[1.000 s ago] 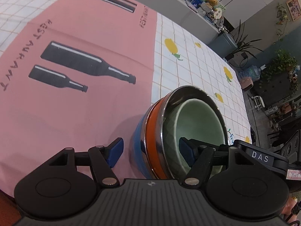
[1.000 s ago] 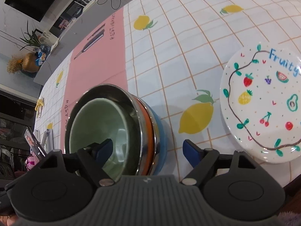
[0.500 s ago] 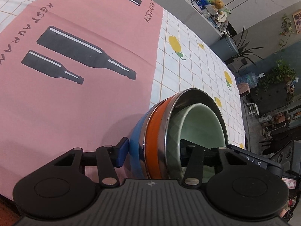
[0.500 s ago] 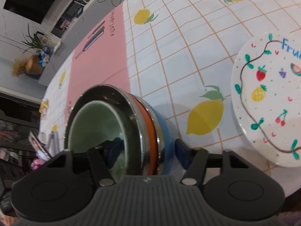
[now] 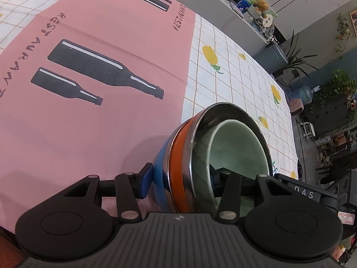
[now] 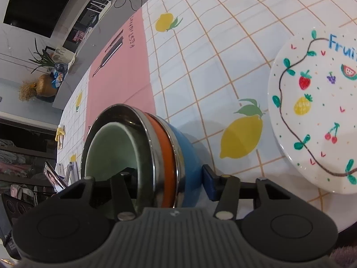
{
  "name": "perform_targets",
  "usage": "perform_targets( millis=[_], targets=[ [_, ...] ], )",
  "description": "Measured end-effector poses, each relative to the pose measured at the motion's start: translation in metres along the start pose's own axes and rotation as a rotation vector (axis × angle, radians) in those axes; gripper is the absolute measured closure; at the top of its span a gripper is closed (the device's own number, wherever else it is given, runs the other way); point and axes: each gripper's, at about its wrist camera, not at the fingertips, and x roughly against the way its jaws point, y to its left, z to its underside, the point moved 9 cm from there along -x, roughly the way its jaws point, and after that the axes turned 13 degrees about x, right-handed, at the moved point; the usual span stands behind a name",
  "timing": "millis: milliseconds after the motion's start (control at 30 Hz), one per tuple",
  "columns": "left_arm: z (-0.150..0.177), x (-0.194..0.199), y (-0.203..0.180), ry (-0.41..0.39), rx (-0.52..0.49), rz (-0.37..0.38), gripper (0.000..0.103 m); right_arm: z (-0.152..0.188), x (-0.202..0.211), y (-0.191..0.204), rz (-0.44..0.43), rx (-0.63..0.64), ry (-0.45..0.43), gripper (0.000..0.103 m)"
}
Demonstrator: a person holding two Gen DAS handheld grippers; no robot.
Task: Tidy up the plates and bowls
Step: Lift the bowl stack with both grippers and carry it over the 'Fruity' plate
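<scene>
Nesting inside one another, the bowls form a stack [image 5: 178, 163] on the bench [image 5: 234, 67]: a pale green bowl [image 5: 241, 147] sits in a steel bowl [image 5: 225, 111], which sits in an orange one [image 5: 178, 147], all within a blue bowl [image 5: 161, 167] at the bottom. The stack stands where the pink mat [image 5: 89, 67] meets the lemon-print cloth. The left tongs [image 5: 178, 184] have just closed on its near wall, one pad pressing the blue outside, the other reaching inside the green bowl. The right tongs [image 6: 165, 178] have likewise just closed across the opposite wall, outer pad [image 6: 208, 183] against the blue bowl, inner finger within the green one. A fruit-painted plate [image 6: 312, 116] lies on the cloth, apart from the stack.
</scene>
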Motion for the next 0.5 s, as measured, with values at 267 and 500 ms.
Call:
perform_targets(
  millis=[267, 500],
  targets=[
    [0.004, 0.011, -0.011, -0.031, -0.022, 0.004, 0.049, -0.001, 0.011, 0.003, -0.02, 0.016, -0.021, 0.053],
    [0.01, 0.019, -0.046, -0.045, -0.069, 0.041, 0.049, -0.013, 0.046, -0.001, -0.027, 0.028, -0.082, 0.053]
  ],
)
